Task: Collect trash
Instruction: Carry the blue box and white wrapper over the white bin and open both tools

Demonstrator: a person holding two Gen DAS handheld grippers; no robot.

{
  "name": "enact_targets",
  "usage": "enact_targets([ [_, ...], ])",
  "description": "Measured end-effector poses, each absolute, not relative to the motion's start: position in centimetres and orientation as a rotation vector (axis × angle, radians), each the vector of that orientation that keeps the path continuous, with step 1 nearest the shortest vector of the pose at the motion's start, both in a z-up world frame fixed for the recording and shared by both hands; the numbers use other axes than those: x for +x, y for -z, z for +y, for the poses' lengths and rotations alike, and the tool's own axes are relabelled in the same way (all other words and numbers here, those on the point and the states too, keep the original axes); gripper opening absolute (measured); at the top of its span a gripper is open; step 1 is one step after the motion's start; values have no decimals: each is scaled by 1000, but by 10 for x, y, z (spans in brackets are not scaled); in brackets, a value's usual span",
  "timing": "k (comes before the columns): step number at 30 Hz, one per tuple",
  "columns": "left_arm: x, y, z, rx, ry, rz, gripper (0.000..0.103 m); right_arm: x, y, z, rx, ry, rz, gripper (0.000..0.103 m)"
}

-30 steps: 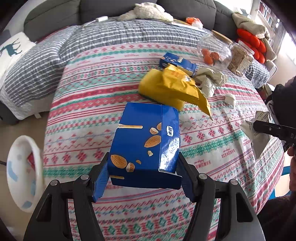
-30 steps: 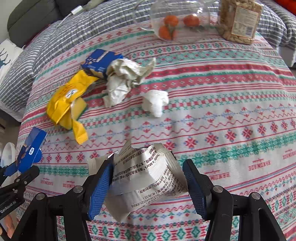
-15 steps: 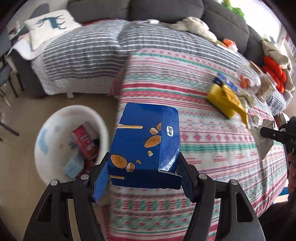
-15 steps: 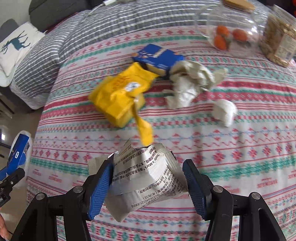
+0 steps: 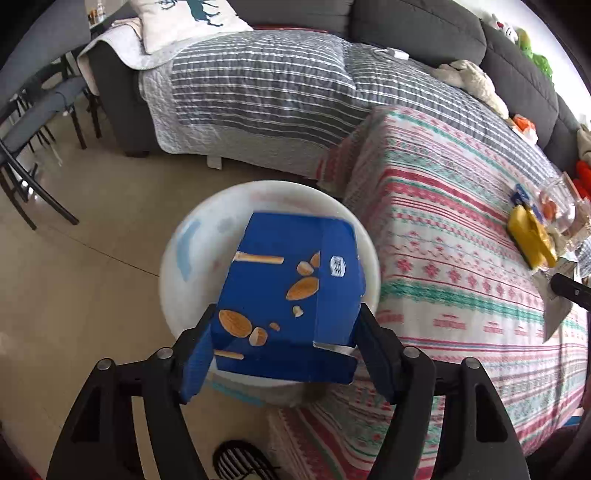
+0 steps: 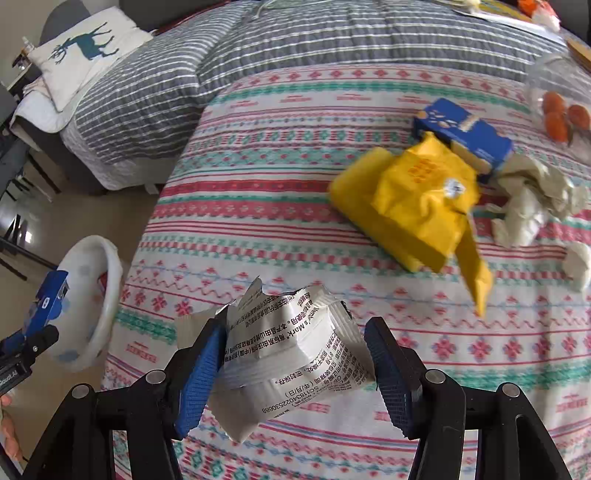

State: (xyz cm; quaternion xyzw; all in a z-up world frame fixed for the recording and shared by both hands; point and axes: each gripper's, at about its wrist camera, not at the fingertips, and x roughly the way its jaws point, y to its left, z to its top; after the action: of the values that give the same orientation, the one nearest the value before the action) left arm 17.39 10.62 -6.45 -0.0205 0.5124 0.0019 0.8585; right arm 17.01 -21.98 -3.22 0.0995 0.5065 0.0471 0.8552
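My left gripper (image 5: pixel 284 350) is shut on a blue snack box (image 5: pixel 291 299) and holds it right above the white trash bin (image 5: pixel 195 236) on the floor beside the table. My right gripper (image 6: pixel 293 365) is shut on a white printed wrapper (image 6: pixel 295 354) above the table's front edge. On the patterned tablecloth (image 6: pixel 295 122) lie a yellow bag (image 6: pixel 417 206), a second blue box (image 6: pixel 465 129), crumpled paper (image 6: pixel 532 199) and a white wad (image 6: pixel 578 262). The bin (image 6: pixel 92 295) and the left gripper's box (image 6: pixel 48 302) show at the left of the right wrist view.
A grey sofa with a striped quilt (image 5: pixel 266 85) and a deer pillow (image 5: pixel 184 18) stands behind the table. Dark chairs (image 5: pixel 33 122) stand at the left on the tiled floor. A glass jar with oranges (image 6: pixel 561 110) sits at the table's far right.
My left gripper swung left off the table with the blue box and now hangs over the bin. My right gripper moved left along the table with the wrapper.
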Motion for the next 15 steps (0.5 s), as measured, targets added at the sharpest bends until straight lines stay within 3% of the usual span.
enact_targets([
  [4,180,69,114,11,-102,1128,86,173,35,-201,196,-119,1053,67],
  [15,165,56,145,12,-163,1132,93,196,38,-122,88,-214,1075,67],
])
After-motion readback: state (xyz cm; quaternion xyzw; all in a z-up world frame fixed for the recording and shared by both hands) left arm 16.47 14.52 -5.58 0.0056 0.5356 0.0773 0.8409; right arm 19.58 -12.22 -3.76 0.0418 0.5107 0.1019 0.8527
